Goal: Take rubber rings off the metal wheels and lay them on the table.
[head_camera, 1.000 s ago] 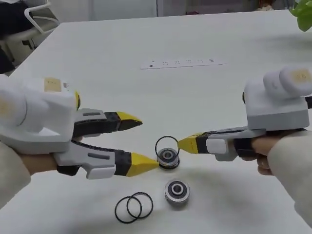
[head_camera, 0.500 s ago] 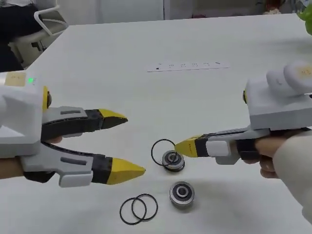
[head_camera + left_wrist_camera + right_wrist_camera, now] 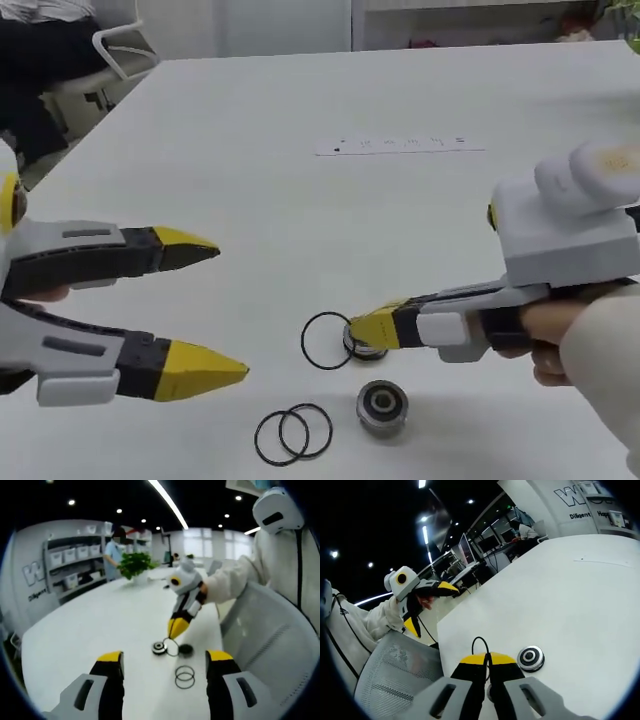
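In the head view we see the right claw [image 3: 356, 329] pressed together on a black ring [image 3: 312, 357], pinching it at the ring's 3 o'clock edge. The rest of the loop reaches out from the yellow tips toward 9 o'clock. In the right gripper view the same claw [image 3: 490, 657] has no gap between its tips, and the ring [image 3: 476, 641] rises from between them toward 12 o'clock. We cannot tell whether the ring's lower edge touches the table [image 3: 400, 220].

A wheel [image 3: 364, 350] lies just under the tips, at their 5 o'clock and partly hidden by them. We cannot tell whether the ring is touching it. A second wheel [image 3: 382, 407] lies flat at 6 o'clock from the first, near it but apart. Two rings [image 3: 293, 433] lie overlapped on the table at 8 o'clock from the second wheel.

The left claw [image 3: 230, 310] is spread wide and holds nothing. It sits at 9 o'clock from the pinched ring, well apart. In the left gripper view its tips [image 3: 111, 656] frame the work. There the right claw [image 3: 176, 628] comes down from 12 o'clock onto the ring [image 3: 172, 648], which sits between the wheel [image 3: 159, 648] and the second wheel [image 3: 186, 650]. The two rings [image 3: 184, 676] lie nearer, at 6 o'clock.
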